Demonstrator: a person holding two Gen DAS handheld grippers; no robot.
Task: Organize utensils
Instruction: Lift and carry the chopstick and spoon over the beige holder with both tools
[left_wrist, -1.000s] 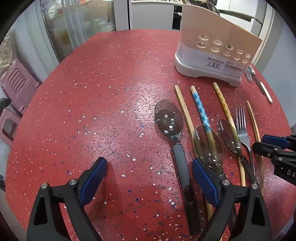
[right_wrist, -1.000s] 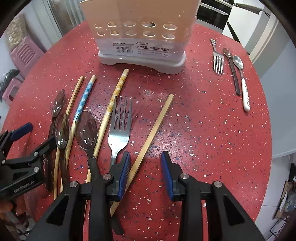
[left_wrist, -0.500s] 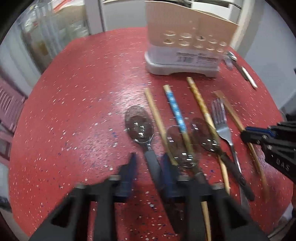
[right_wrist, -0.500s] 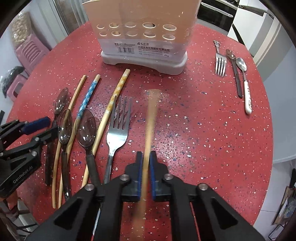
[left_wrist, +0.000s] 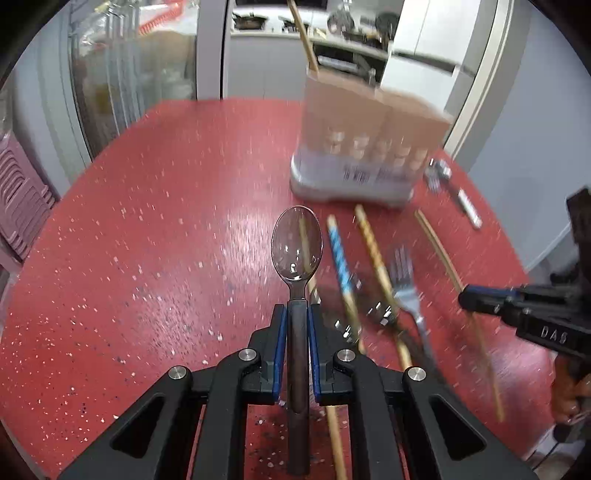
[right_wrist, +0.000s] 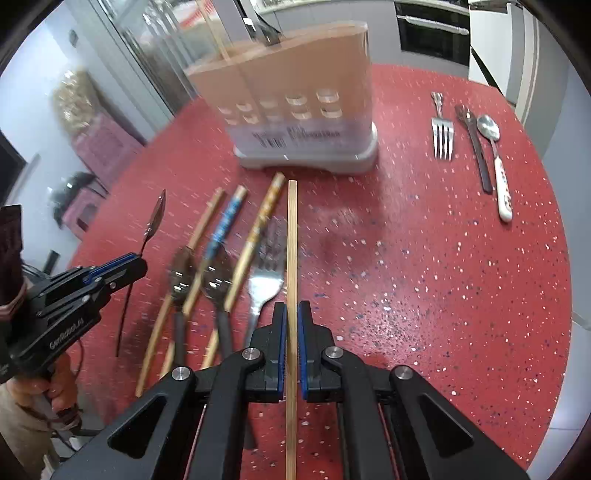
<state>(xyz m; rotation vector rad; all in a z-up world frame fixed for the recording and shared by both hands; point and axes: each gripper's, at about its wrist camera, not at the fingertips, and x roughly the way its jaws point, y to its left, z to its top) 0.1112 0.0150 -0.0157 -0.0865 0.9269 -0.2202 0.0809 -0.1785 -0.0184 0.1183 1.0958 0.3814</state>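
Tilting down over table: L gripper (left_wrist: 295, 321) jaws pinch spoon (left_wrist: 296, 247), R gripper (right_wrist: 291, 325) jaws pinch chopstick (right_wrist: 291, 240).

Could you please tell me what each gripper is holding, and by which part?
Left gripper holds spoon by its dark handle; right gripper holds plain chopstick partway along its shaft.

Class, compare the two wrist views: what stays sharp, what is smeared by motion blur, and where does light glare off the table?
Left wrist view: the held spoon and left gripper are sharp; the utensil holder and fork smear; glare streaks the red table.
Right wrist view: the gripped chopstick is crisp; the holder and the spoons on the table blur; the edges bow.
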